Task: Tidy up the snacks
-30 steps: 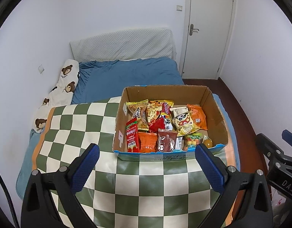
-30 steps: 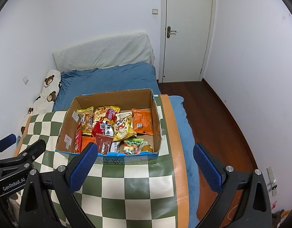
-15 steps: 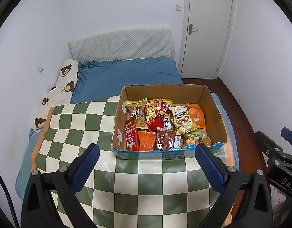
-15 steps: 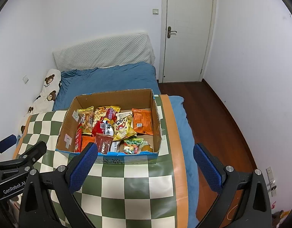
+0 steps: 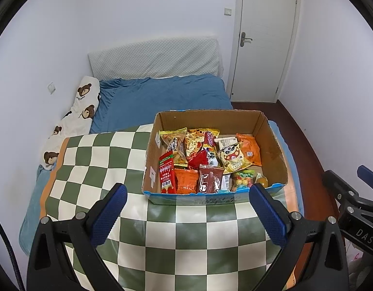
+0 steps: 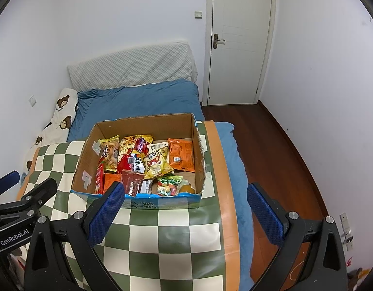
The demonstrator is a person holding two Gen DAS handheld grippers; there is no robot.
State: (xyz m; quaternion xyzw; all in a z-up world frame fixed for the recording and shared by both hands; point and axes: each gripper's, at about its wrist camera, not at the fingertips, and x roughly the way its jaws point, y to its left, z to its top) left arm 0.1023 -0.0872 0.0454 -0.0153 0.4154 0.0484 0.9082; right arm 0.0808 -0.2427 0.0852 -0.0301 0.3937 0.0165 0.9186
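An open cardboard box [image 5: 273,145] [image 6: 198,150] full of snack packets stands on a green-and-white checked cloth [image 5: 94,160] [image 6: 176,237] over the bed. Inside lie a yellow panda bag [image 5: 232,161] [image 6: 157,163], an orange packet [image 5: 250,148] [image 6: 181,154], a red packet [image 5: 167,173] and a brown one [image 5: 209,178]. My left gripper [image 5: 187,214] is open and empty, held above the cloth in front of the box. My right gripper [image 6: 185,212] is open and empty, before the box's right front corner.
A blue mattress [image 5: 162,97] with a grey pillow [image 5: 154,58] and a bear-print pillow [image 5: 79,111] lies behind the box. A white door [image 6: 239,38] and wooden floor [image 6: 271,140] are on the right. The other gripper shows at each view's edge.
Both grippers have drifted slightly back from the box, which now sits a little higher in both views. Both stay open and empty.
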